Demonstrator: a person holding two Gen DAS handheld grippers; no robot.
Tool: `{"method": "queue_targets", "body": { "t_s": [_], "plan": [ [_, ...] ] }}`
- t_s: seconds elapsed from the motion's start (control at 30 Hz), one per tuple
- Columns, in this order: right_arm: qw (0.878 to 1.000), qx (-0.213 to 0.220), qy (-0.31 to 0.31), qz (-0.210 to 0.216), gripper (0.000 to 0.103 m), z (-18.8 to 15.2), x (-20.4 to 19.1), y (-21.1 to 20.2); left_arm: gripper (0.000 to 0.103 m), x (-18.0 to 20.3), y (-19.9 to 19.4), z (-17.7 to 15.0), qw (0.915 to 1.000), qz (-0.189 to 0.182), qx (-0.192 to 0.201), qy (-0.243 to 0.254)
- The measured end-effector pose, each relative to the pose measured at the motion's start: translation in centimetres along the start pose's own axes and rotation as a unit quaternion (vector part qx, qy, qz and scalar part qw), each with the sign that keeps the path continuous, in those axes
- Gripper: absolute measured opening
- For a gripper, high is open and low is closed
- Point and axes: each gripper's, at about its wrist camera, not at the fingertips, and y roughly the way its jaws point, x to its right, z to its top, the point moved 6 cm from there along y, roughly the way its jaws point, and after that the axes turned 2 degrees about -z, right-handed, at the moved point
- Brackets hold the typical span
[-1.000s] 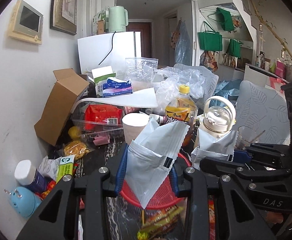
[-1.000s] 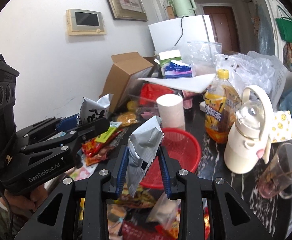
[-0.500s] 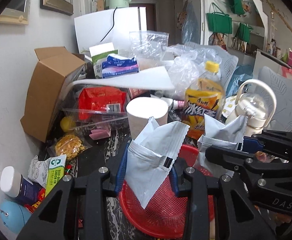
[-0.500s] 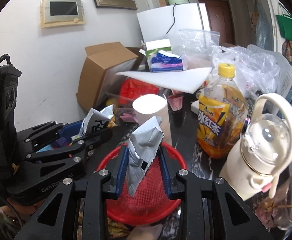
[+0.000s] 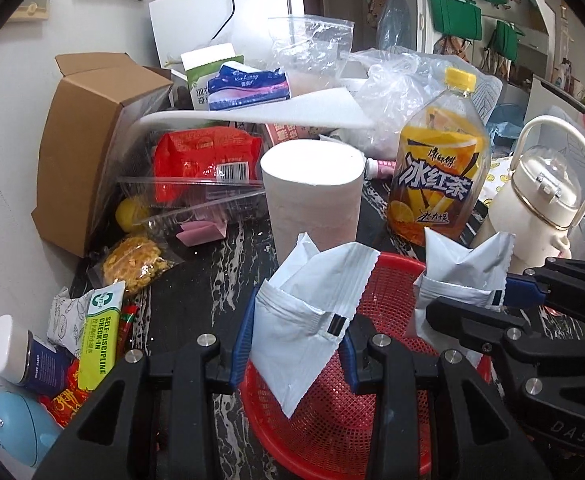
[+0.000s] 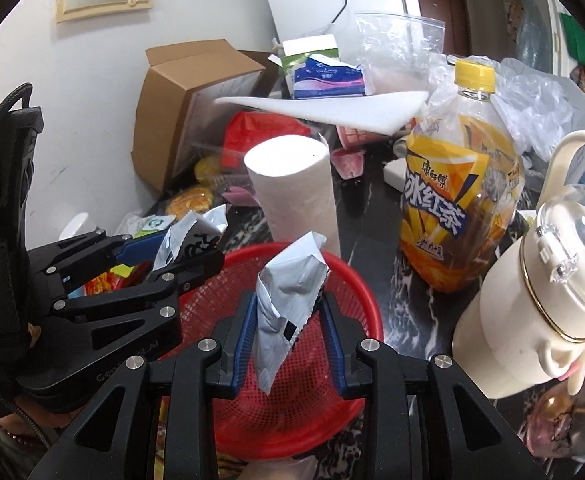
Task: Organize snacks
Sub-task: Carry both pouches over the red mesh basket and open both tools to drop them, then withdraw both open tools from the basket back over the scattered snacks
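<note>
- Dark marbled tabletop against a white wall is where you are working, crowded with clutter: an open cardboard box, a white paper roll, an iced-tea bottle with a yellow cap, and a cream kettle-style flask.
- Behind it, you can see a white fridge and green bags hanging in the room.
- Your left gripper is pinching a white snack packet, held over the near rim of the red mesh basket.
- Your right gripper is clamped on a silver snack packet, also above the red mesh basket.
- Compared with a second ago, both of your grippers have moved forward: the basket, then only half under the packets, now lies directly beneath them, and the paper roll and bottle loom larger.
- Loose snacks lie on the tabletop to the left of the basket.
</note>
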Motion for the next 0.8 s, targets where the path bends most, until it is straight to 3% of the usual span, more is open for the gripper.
{"method": "queue_targets", "body": {
  "t_s": [0.13,0.23,0.3,0.57,0.8],
  "plan": [
    [1.000,-0.003,0.001,-0.008,0.033,0.0,0.2,0.2,0.037,-0.3,0.5,-0.2,0.9998,0.005,-0.013,-0.012],
    [1.000,-0.003,0.002,-0.014,0.035,0.0,0.3,0.2,0.052,-0.8,0.8,-0.3,0.9994,0.024,-0.018,-0.019],
    [1.000,-0.001,0.002,-0.018,0.045,0.0,0.4,0.1,0.067,-1.2,0.8,-0.3,0.9990,0.032,-0.018,-0.025],
    [1.000,0.007,0.005,-0.018,0.046,0.1,0.0,-0.8,0.068,-1.6,-0.2,-0.3,0.9988,0.030,-0.016,-0.036],
    [0.999,0.030,-0.004,-0.017,0.046,0.6,-1.2,-3.6,0.068,-1.5,-3.8,-0.1,0.9985,0.037,0.006,-0.040]
  ]
}}
